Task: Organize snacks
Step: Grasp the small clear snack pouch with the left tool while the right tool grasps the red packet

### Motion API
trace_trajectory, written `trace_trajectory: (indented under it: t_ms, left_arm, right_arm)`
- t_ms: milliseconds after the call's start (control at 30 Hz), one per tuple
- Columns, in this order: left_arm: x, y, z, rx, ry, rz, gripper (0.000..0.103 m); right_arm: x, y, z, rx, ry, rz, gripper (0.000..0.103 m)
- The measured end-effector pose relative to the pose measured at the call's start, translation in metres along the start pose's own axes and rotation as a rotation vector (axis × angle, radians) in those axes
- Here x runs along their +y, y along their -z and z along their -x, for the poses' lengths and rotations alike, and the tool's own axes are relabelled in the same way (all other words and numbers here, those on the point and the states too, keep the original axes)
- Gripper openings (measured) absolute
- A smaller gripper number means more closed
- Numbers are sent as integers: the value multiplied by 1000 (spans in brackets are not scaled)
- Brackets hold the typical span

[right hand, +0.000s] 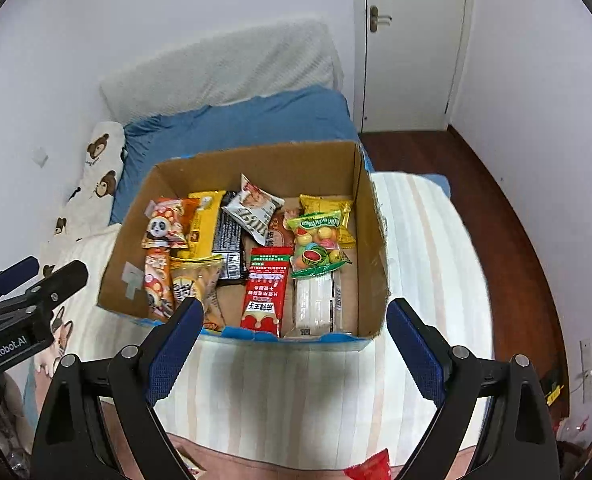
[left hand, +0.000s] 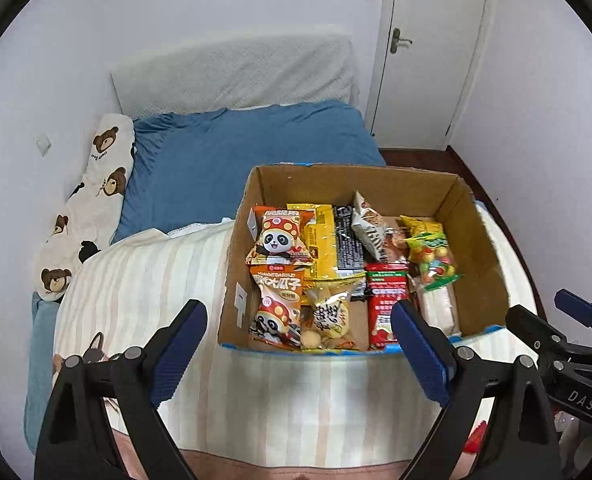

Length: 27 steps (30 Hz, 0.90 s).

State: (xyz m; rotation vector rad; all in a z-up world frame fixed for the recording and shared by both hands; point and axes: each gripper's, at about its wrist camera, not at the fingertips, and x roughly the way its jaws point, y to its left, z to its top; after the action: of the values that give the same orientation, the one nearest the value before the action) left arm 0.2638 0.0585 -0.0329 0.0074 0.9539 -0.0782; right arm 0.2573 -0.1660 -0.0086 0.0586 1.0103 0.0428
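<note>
- My left gripper and right gripper both hang wide open, nothing between the fingers.
- Snacks sit packed in the cardboard box on the striped blanket's far edge.

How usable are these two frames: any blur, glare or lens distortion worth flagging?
Left wrist view: strong fisheye bend with dark corners; the cardboard box and snacks are sharp, the striped blanket near the lens is soft. Right wrist view: same bend, the door curves; even indoor light, no glare, soft shadows inside the box.
</note>
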Motion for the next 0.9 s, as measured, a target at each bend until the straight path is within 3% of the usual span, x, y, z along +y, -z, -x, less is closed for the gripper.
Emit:
trace_trajectory:
  t_ms: [267,433,567,733,900]
  left_arm:
    - [-5,24,34,-12,28,4,94]
    - [1,59,32,44,17,30,94]
    - [15,105,4,182,9,91,94]
    - [37,173,-41,426,55,245,94]
    - [41,216,-66,544,68,333,94]
  right_arm:
    - [-4,21,43,-35,-58,-26,95]
    - [-21,55,44,27,-80,-72,95]
    - [-49,92,22,121,-78,-144,95]
    - [-98,138,-8,243,-48,-266,95]
    - [-131,176,-43,351,-30,-343,95]
